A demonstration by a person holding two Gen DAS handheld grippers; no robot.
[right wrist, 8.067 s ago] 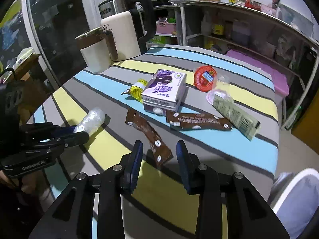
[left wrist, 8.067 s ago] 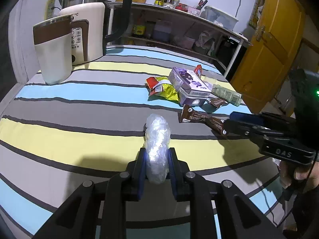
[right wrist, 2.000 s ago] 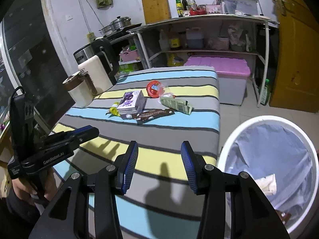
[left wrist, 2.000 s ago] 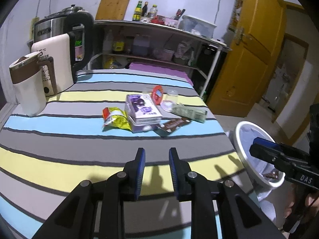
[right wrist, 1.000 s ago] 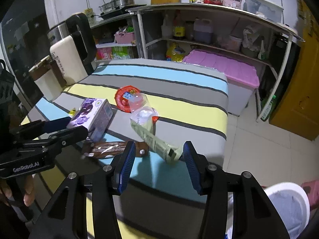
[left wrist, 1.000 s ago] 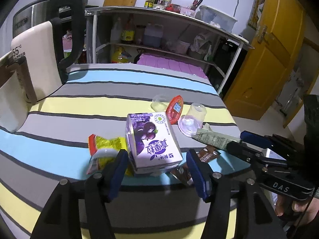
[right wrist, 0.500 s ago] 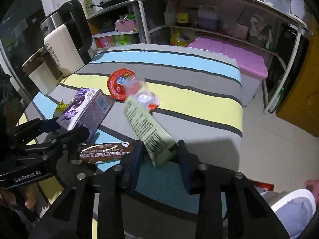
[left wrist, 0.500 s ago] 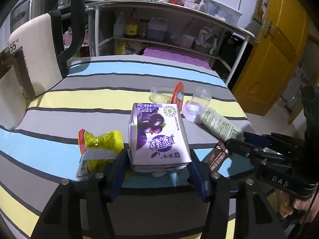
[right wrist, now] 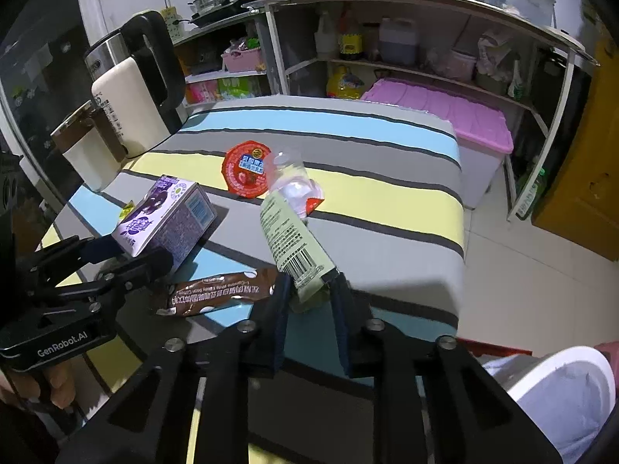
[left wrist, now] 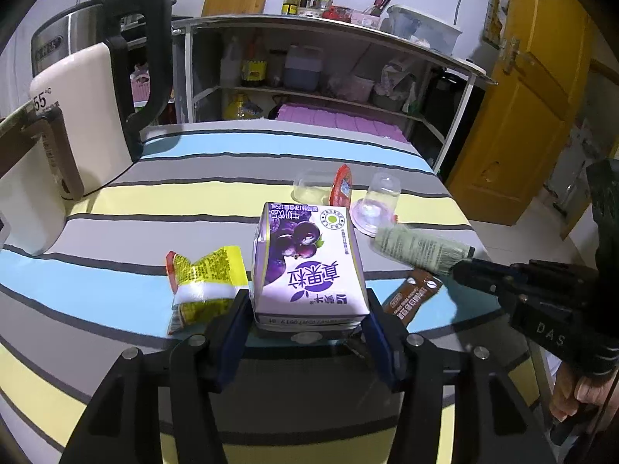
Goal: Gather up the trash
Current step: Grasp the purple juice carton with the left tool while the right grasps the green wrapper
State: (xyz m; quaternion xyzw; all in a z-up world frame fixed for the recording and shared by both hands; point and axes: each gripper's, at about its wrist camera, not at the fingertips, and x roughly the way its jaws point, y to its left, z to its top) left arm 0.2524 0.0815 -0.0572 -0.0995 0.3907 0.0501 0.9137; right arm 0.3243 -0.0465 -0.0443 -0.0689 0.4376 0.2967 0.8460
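My left gripper [left wrist: 307,323] is shut on a purple milk carton [left wrist: 307,266], also seen in the right wrist view [right wrist: 166,218]. My right gripper [right wrist: 311,299] is shut on the end of a green wrapper [right wrist: 292,241], which lifts off the table; it also shows in the left wrist view [left wrist: 419,249]. A brown wrapper [right wrist: 220,292] lies flat between the grippers. A yellow snack bag [left wrist: 205,282] lies left of the carton. A red lid [right wrist: 245,168] and a clear cup [right wrist: 294,183] lie behind.
A striped tablecloth [left wrist: 232,162] covers the table. A white kettle [left wrist: 83,116] and a white mug [right wrist: 91,152] stand at the far left. A white bin [right wrist: 557,398] with a liner stands on the floor right of the table. Shelves stand behind.
Both grippers have closed: the left on the milk carton, the right on the green wrapper, whose end has lifted slightly. Earlier, both came back from the bin to the table.
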